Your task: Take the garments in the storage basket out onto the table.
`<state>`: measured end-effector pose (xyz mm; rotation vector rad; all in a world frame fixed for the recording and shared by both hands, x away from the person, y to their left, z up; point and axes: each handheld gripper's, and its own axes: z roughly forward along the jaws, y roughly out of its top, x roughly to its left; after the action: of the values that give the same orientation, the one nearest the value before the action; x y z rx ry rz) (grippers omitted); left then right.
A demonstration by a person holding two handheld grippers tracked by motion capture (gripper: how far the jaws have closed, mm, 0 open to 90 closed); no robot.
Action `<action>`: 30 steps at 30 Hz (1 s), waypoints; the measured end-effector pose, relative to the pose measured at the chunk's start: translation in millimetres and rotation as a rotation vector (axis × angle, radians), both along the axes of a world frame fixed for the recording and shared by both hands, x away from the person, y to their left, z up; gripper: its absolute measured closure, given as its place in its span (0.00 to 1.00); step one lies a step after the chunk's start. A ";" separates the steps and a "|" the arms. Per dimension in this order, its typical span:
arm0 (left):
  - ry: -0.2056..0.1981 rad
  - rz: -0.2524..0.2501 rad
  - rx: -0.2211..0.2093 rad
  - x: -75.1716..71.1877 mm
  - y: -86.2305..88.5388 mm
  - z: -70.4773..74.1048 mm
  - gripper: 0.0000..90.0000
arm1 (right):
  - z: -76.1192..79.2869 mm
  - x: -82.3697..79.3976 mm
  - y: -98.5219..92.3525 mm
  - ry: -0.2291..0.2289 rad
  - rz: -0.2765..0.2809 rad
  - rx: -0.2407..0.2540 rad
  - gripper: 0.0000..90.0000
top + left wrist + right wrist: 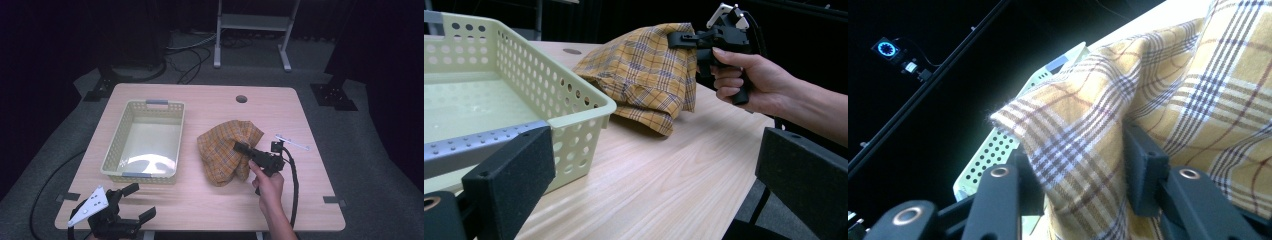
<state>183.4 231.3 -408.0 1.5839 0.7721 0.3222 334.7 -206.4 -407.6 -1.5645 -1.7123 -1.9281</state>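
A yellow plaid cloth (225,150) lies bunched on the wooden table (280,110), right of a pale green perforated basket (115,145). My right gripper (239,146), held in a hand from the front, has its jaws around a raised fold at the cloth's right side. In the right gripper view the cloth (1088,125) sits between the jaws of my right gripper (1078,150), with a dark gap beside one jaw. In the left gripper view the cloth (644,75) peaks at the right gripper (676,39). My left gripper (142,201) stands open at the front left corner, holding nothing.
The basket (574,85) has nothing in it and stands close ahead of my left gripper (649,150). A round hole (241,98) marks the table's far edge. A metal stand (252,22) and cables are on the floor behind. Bare wood lies in front of the cloth.
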 end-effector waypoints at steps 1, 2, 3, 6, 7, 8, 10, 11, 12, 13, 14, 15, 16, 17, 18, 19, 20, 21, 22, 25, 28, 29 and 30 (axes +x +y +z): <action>0.001 0.000 -0.003 0.2 0.6 -0.1 0.03 | -0.6 -0.2 -0.6 0.001 0.002 0.000 0.62; 0.003 0.003 -0.006 0.2 1.0 -0.3 0.03 | -1.0 -0.5 -1.2 0.005 0.004 0.004 0.61; 0.004 0.005 -0.008 0.1 1.4 -0.5 0.03 | -1.5 -0.6 -1.8 0.008 0.008 0.009 0.60; 0.003 0.006 -0.009 0.1 1.5 -0.4 0.03 | -1.9 -1.5 -4.6 0.016 0.024 0.014 0.58; 0.003 0.003 -0.008 0.1 1.2 -0.3 0.03 | -1.9 -1.9 -5.5 0.017 0.030 0.014 0.57; 0.002 0.000 -0.004 0.1 0.7 -0.2 0.03 | -1.8 -2.5 -6.2 0.018 0.032 0.012 0.56; 0.001 -0.003 -0.002 -0.2 -0.5 -0.1 0.03 | -2.0 -3.6 -7.5 0.018 0.037 0.012 0.54; 0.001 -0.004 -0.003 -0.3 -1.1 0.0 0.03 | -2.4 -3.8 -7.9 0.019 0.039 0.015 0.53; 0.001 -0.004 -0.002 -0.3 -1.3 0.1 0.03 | -2.6 -4.0 -8.4 0.022 0.043 0.016 0.51; 0.001 -0.005 -0.003 -0.3 -1.4 0.2 0.03 | -2.9 -4.0 -8.7 0.023 0.048 0.018 0.49; 0.000 -0.004 -0.002 -0.3 -1.3 0.2 0.03 | -2.7 -4.2 -9.1 0.024 0.051 0.017 0.47; 0.001 -0.003 -0.003 -0.4 -1.1 0.3 0.03 | -2.5 -4.4 -9.5 0.020 0.053 0.015 0.45; 0.001 -0.002 -0.003 -0.4 -0.6 0.4 0.03 | -1.9 -5.0 -9.9 0.018 0.058 0.013 0.44; 0.001 0.000 -0.003 -0.4 -0.3 0.5 0.03 | -1.4 -5.5 -10.7 0.011 0.061 0.008 0.42; 0.001 0.001 -0.004 -0.4 0.0 0.4 0.03 | -1.0 -6.0 -11.4 0.006 0.062 0.004 0.40; 0.001 0.001 -0.004 -0.4 0.2 0.3 0.03 | -0.3 -6.6 -12.1 0.006 0.061 0.000 0.36; 0.001 0.001 -0.002 -0.4 0.3 0.3 0.03 | 0.1 -6.8 -12.8 0.003 0.062 -0.005 0.34; 0.001 0.002 0.000 -0.5 0.2 0.3 0.03 | 0.3 -7.0 -13.6 0.001 0.061 -0.008 0.32; 0.001 0.002 0.000 -0.5 0.2 0.4 0.03 | 0.7 -7.6 -14.6 0.000 0.062 -0.010 0.31; 0.001 0.002 0.001 -0.4 0.3 0.3 0.03 | 2.2 -9.4 -17.0 -0.023 0.052 -0.014 0.23; 0.001 0.003 0.002 -0.3 0.4 0.3 0.03 | 4.9 -11.4 -19.5 -0.058 0.049 -0.033 0.17; 0.001 0.003 0.002 -0.3 0.4 0.2 0.03 | 5.8 -11.9 -20.1 -0.068 0.050 -0.043 0.14; 0.001 0.003 0.002 -0.3 0.4 0.2 0.03 | 6.5 -12.4 -20.4 -0.078 0.051 -0.054 0.14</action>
<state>183.2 231.7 -407.8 1.5846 0.7755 0.3242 322.3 -226.8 -401.1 -1.4665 -1.8312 -1.9582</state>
